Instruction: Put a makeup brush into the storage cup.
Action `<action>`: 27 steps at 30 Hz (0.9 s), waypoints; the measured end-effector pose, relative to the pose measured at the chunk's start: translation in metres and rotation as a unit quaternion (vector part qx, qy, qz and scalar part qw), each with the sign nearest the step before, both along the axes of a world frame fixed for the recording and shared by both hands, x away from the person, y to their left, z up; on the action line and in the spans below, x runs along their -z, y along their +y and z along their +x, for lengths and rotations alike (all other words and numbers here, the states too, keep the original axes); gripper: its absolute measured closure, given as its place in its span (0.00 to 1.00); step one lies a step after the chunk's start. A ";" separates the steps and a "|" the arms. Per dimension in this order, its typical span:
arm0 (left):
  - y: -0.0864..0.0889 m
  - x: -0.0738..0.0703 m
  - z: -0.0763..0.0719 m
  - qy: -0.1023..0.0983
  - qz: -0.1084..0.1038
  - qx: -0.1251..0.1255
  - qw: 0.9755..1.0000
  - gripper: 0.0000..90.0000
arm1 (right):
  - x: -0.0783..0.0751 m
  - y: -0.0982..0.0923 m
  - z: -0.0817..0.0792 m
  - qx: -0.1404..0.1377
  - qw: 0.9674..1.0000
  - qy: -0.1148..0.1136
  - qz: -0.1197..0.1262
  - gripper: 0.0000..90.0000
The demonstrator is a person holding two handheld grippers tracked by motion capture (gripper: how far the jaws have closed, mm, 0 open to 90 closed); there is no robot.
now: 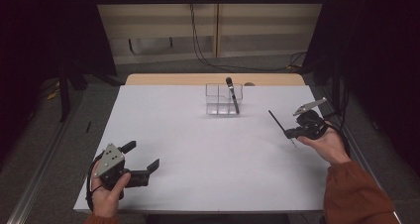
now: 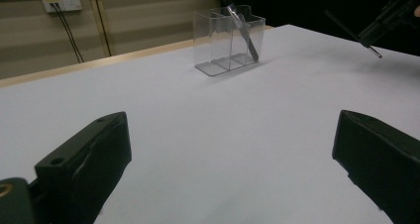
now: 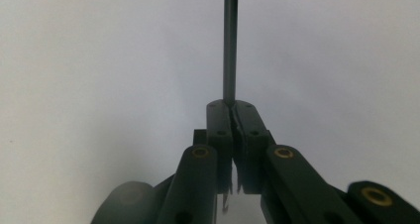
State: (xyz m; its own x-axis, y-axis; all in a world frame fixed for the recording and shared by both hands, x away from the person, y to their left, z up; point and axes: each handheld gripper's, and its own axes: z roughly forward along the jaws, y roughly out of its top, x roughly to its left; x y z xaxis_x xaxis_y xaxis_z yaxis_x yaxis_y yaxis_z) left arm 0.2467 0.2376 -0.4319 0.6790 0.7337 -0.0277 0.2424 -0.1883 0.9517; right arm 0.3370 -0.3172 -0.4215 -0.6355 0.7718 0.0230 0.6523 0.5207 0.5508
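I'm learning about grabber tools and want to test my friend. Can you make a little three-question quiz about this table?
1. True or false: the right gripper is shut on a thin black pen.
2. What already stands in the clear box?
A. a spoon
B. a dark pen
C. scissors
3. Fill in: the left gripper has its jaws ____ over the white table.

Key:
1. True. In the right gripper view the jaws pinch the pen's shaft.
2. B. It leans in the box's right part.
3. Open, with nothing between them.
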 end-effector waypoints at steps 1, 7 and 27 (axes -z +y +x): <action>0.000 0.000 0.000 0.000 0.000 0.000 1.000 0.02 | 0.001 0.000 -0.001 0.001 1.000 -0.009 0.007 0.97; 0.000 0.000 0.000 0.000 0.001 -0.001 1.000 0.02 | 0.004 -0.001 -0.005 0.009 0.998 -0.034 0.046 0.97; 0.001 -0.001 -0.001 -0.010 -0.003 -0.002 1.000 0.02 | 0.003 -0.001 -0.020 0.010 0.977 -0.118 0.179 0.97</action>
State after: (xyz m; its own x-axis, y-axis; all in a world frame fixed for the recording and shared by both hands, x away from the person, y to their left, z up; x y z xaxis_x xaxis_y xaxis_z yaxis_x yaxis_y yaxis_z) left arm 0.2453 0.2390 -0.4309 0.6764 0.7363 -0.0195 0.2246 -0.1810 0.9575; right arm 0.3168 -0.3181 -0.4240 -0.6410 0.7532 0.1480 0.4934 0.2566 0.8311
